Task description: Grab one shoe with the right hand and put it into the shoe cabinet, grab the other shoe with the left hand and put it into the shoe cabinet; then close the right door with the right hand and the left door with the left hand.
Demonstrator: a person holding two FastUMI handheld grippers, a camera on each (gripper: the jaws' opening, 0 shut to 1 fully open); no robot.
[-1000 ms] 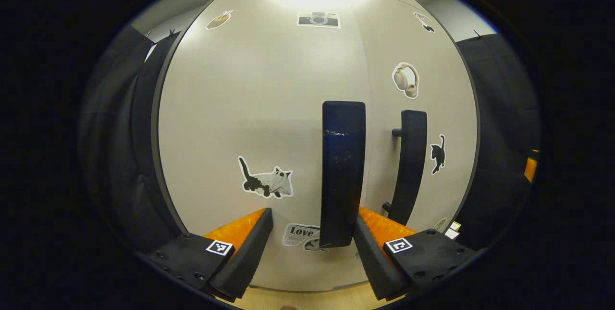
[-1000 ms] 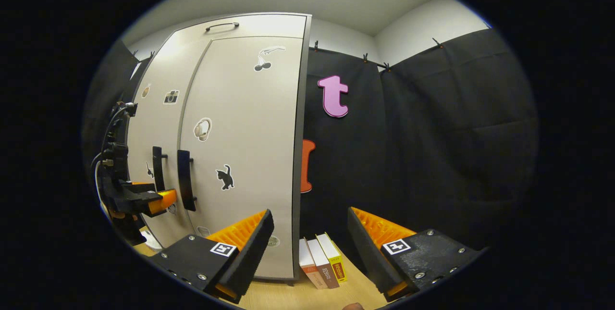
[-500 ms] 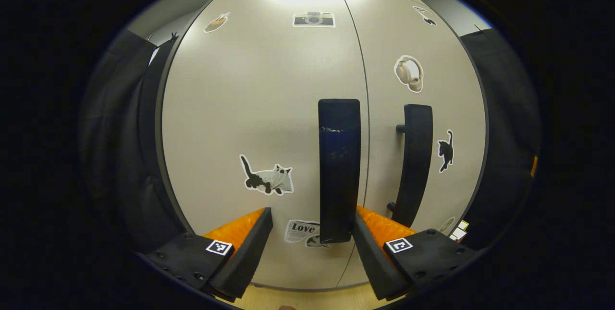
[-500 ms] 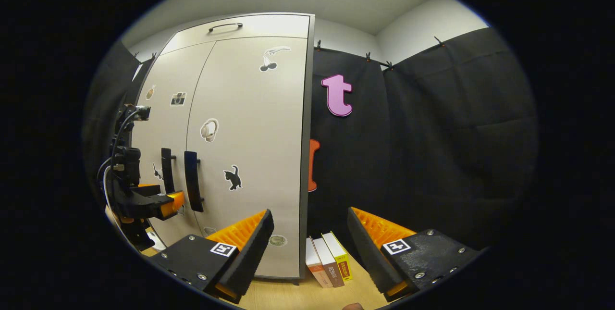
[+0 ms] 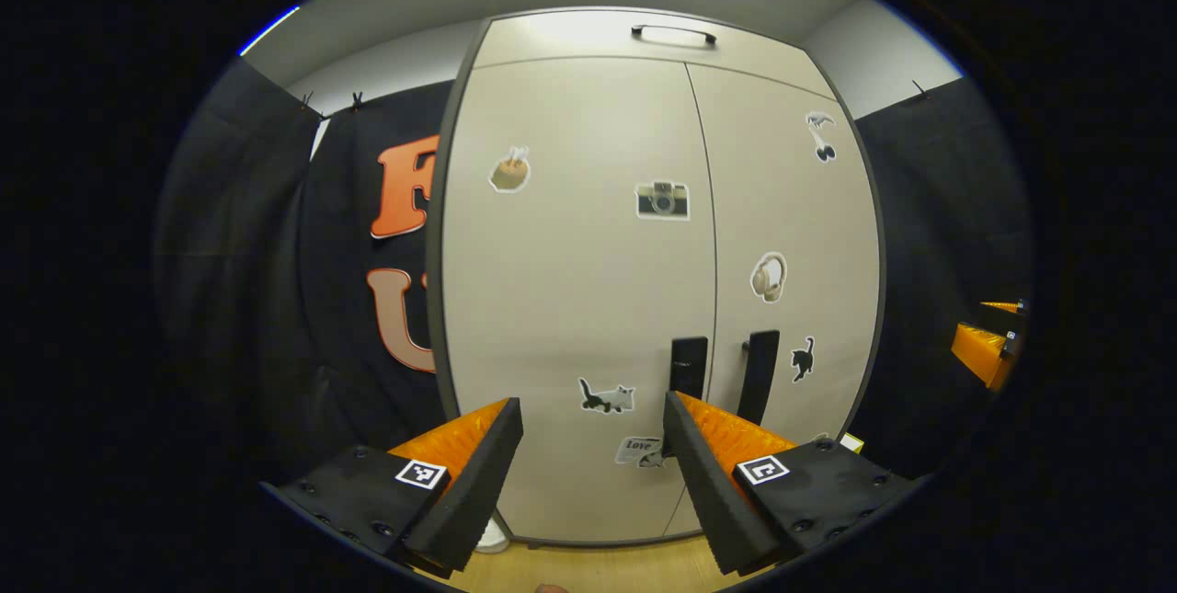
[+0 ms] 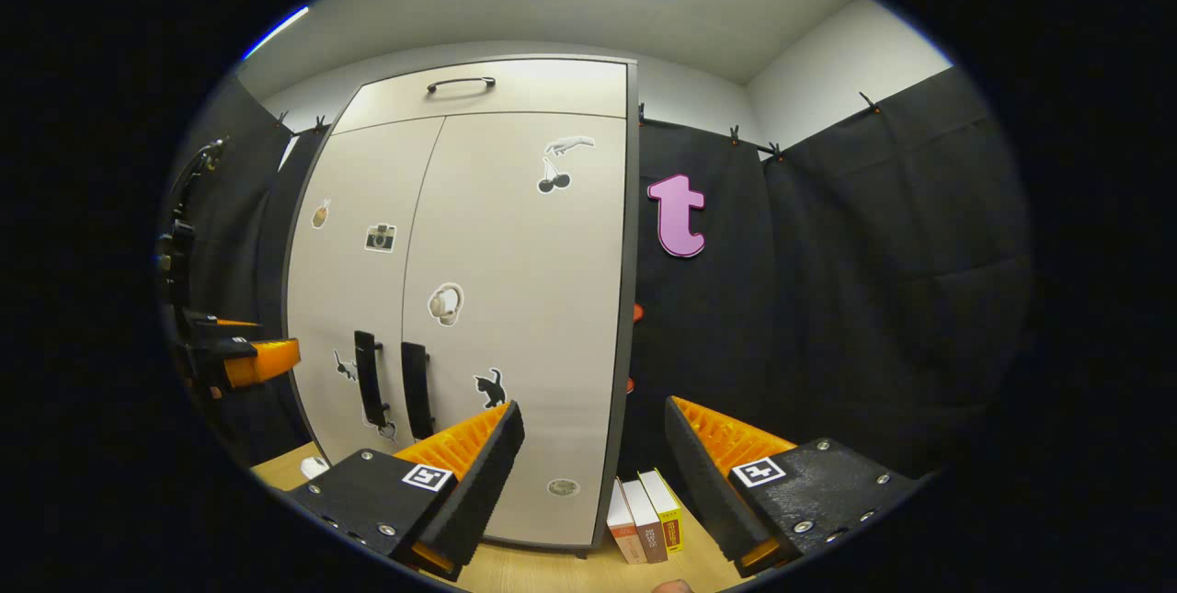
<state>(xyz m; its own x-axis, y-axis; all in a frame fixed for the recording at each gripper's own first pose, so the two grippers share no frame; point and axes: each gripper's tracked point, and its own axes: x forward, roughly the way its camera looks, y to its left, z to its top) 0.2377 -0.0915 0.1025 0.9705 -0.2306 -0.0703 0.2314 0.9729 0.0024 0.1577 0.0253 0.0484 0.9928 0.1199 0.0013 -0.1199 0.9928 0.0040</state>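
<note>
The shoe cabinet (image 5: 644, 299) stands straight ahead of the left hand-held gripper (image 5: 588, 446), well apart from it, and ahead and to the left of the right hand-held gripper (image 6: 588, 446). Its left door (image 5: 570, 317) and right door (image 5: 782, 234) both lie flush, meeting at one thin seam (no shoe can be seen outside). A drawer front with a dark pull (image 5: 673, 30) tops the cabinet. Two black handles, the left handle (image 5: 688, 367) and the right handle (image 5: 759, 374), sit just beside the seam, beyond the left hand-held gripper's right finger. Both hand-held grippers stand wide apart and hold nothing. Far left of the right hand-held gripper hangs the other one's orange finger (image 6: 259, 361). Three books (image 6: 648, 529) stand on the wooden floor (image 6: 552, 567) between the right hand-held gripper's fingers, just beside the cabinet. Small stickers dot the doors, a cat sticker (image 5: 607, 396) lowest.
</note>
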